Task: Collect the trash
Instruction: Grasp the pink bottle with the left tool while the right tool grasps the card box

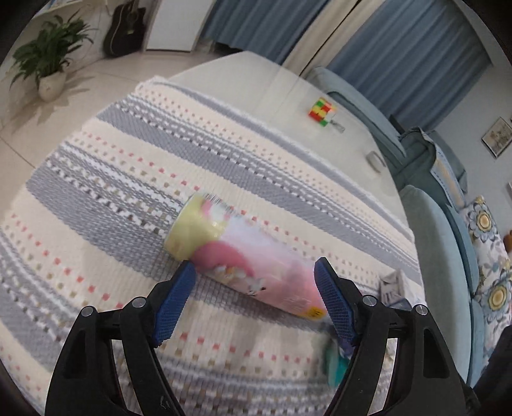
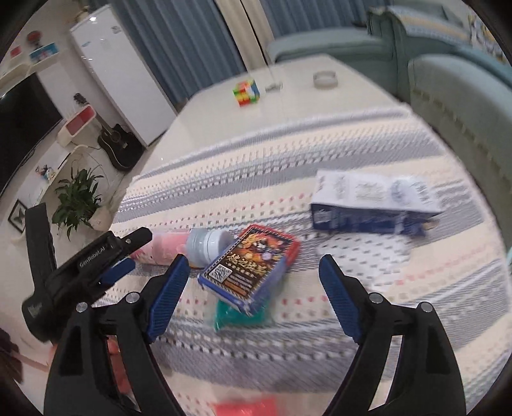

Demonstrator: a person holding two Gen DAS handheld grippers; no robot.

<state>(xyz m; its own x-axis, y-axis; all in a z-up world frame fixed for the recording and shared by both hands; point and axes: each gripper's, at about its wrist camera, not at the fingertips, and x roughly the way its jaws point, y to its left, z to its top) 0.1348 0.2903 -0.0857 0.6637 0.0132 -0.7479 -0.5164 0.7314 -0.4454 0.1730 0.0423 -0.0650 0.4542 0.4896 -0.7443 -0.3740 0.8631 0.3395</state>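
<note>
A pink and yellow drink bottle (image 1: 243, 256) lies on its side on the striped tablecloth (image 1: 128, 179). My left gripper (image 1: 254, 272) is open, its blue pads on either side of the bottle, not closed on it. In the right wrist view the bottle (image 2: 179, 246) shows a white cap, with the left gripper (image 2: 128, 252) beside it. My right gripper (image 2: 252, 265) is open and empty above a red and blue card box (image 2: 252, 268) that rests on a green wrapper (image 2: 240, 316). A blue and white carton (image 2: 371, 204) lies farther right.
A colour cube (image 2: 246, 92) and a small round dish (image 2: 324, 80) sit on the bare far part of the table (image 2: 208, 112). A teal sofa (image 2: 464, 105) borders the right side. A plant (image 1: 48, 60), guitar (image 1: 126, 28) and fridge (image 2: 112, 73) stand on the floor beyond.
</note>
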